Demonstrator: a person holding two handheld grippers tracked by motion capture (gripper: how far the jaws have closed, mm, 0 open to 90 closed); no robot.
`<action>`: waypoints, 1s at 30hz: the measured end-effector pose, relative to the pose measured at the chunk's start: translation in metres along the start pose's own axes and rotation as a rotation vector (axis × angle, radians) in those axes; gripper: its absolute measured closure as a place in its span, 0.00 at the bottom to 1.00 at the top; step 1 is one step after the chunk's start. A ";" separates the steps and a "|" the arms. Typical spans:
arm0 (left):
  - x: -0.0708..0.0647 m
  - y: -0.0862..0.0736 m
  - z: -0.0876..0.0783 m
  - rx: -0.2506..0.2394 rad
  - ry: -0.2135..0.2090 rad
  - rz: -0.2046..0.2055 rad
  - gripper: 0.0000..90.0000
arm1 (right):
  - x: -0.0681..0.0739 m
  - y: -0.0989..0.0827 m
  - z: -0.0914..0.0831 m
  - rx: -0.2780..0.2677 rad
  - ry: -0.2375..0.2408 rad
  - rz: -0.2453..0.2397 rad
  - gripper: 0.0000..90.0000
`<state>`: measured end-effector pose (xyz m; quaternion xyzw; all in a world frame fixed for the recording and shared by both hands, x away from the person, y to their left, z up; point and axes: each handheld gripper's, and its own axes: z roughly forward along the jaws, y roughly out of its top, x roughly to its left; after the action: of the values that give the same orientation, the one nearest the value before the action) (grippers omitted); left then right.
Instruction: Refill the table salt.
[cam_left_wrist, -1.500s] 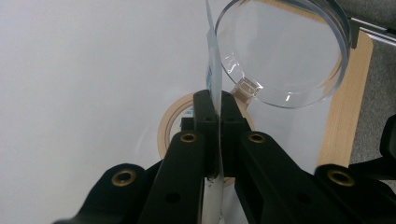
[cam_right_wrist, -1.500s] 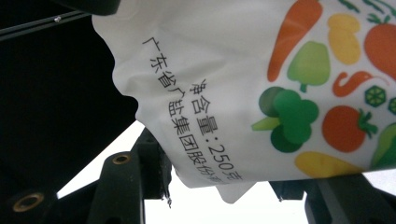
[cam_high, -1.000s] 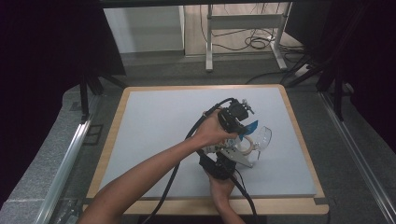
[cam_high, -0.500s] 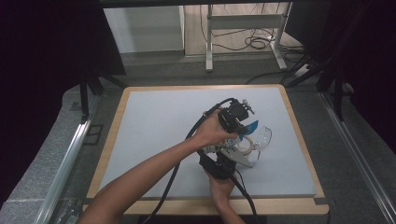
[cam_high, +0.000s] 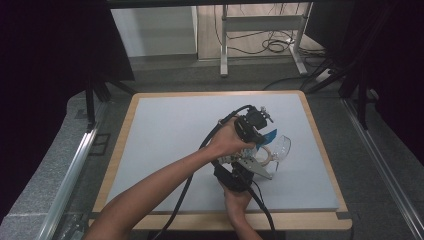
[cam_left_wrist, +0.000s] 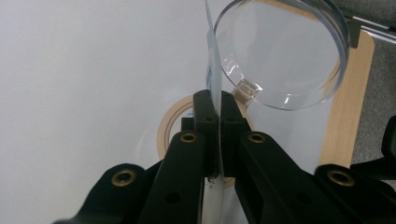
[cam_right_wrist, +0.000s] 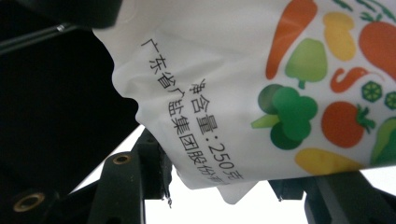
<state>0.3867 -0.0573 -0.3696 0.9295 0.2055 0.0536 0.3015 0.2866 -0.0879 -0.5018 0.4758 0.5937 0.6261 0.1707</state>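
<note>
A white pouch (cam_right_wrist: 233, 70) printed with vegetables and black characters is held between both grippers over the table's right half. In the left gripper view my left gripper (cam_left_wrist: 215, 100) is shut on the pouch's thin edge (cam_left_wrist: 212, 56), seen edge-on. My right gripper (cam_right_wrist: 217, 172) comes from below with its jaws partly apart, pressing the pouch's lower corner. From above, the left gripper (cam_high: 257, 137) sits over the blue-topped pouch (cam_high: 267, 136) and the right gripper (cam_high: 248, 164) is just below it. A clear round container (cam_left_wrist: 280, 51) lies beyond the pouch, with a tan ring (cam_left_wrist: 170, 126) on the mat beneath.
The work surface is a pale grey mat (cam_high: 170, 130) on a wood-edged table (cam_high: 300, 220). Metal rails (cam_high: 75, 165) run along both sides. The clear container (cam_high: 280, 147) lies near the mat's right side. Black cables trail from both grippers toward the front edge.
</note>
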 end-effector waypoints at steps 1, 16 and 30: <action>0.000 0.000 0.000 0.000 0.000 0.000 1.00 | 0.000 0.000 0.000 0.000 0.000 0.000 0.55; -0.001 0.001 0.000 0.005 -0.002 0.008 1.00 | 0.000 0.000 0.001 -0.006 -0.008 -0.007 0.55; -0.001 0.001 0.000 -0.004 -0.004 0.004 1.00 | 0.000 0.001 0.000 -0.007 -0.011 -0.014 0.55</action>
<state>0.3857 -0.0588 -0.3690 0.9293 0.2030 0.0527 0.3039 0.2872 -0.0881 -0.5011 0.4746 0.5939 0.6243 0.1798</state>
